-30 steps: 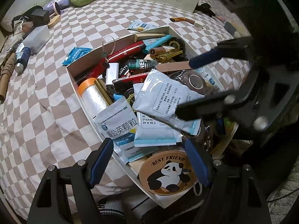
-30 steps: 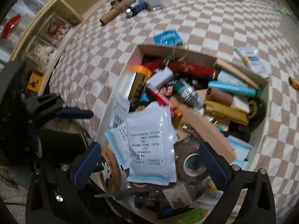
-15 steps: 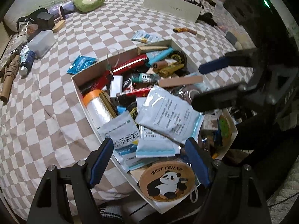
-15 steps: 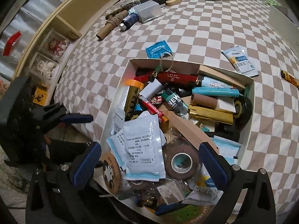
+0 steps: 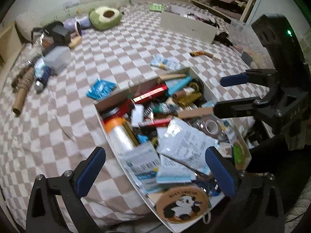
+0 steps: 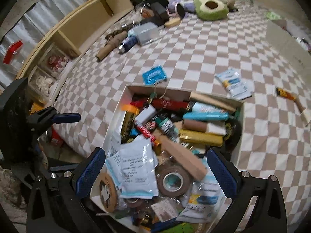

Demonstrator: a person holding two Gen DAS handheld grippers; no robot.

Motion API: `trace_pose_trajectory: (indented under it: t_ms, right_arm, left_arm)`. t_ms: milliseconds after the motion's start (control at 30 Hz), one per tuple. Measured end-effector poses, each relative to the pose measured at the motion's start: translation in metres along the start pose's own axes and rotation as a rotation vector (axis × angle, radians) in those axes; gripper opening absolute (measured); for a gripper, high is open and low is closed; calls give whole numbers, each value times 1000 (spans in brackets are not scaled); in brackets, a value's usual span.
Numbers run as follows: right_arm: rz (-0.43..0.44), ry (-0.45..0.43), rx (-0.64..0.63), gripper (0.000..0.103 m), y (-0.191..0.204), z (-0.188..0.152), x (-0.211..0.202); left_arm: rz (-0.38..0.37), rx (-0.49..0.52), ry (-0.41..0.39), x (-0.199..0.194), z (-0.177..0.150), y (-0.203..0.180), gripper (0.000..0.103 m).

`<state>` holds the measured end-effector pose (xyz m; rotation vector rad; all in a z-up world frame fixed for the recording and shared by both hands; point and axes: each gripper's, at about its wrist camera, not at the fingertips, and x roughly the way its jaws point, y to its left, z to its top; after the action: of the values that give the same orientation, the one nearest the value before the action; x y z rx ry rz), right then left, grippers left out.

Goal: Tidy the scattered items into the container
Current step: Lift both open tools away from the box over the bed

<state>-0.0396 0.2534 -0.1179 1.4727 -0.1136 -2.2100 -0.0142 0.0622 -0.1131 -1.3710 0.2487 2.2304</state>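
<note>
Left wrist view: left gripper spread wide, blue-padded fingers empty, above near end of white cardboard box on checkered bedspread. Box crammed — crinkly white sachets, round cork panda coaster, glossy red tube. Right gripper at right edge, fingers apart, nothing held. Blue foil packet just outside box.

Right wrist view: right gripper open over box; brown tape roll, wooden block, gold tube inside. White sachet and plush avocado out on bedspread.
</note>
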Motion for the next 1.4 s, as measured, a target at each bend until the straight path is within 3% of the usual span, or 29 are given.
trace_pose_trajectory:
  t_ms: [267, 933, 1400]
  right_arm:
    - [-94, -88, -38, 103, -1, 5, -19]
    - [-227, -373, -59, 103, -10, 18, -81]
    - [-286, -484, -70, 103, -19, 21, -107]
  left_arm:
    - [62, -17, -126, -24, 18, 7, 103]
    - [129, -25, -336, -62, 46, 3, 103]
    - [137, -41, -427, -80, 65, 1, 103]
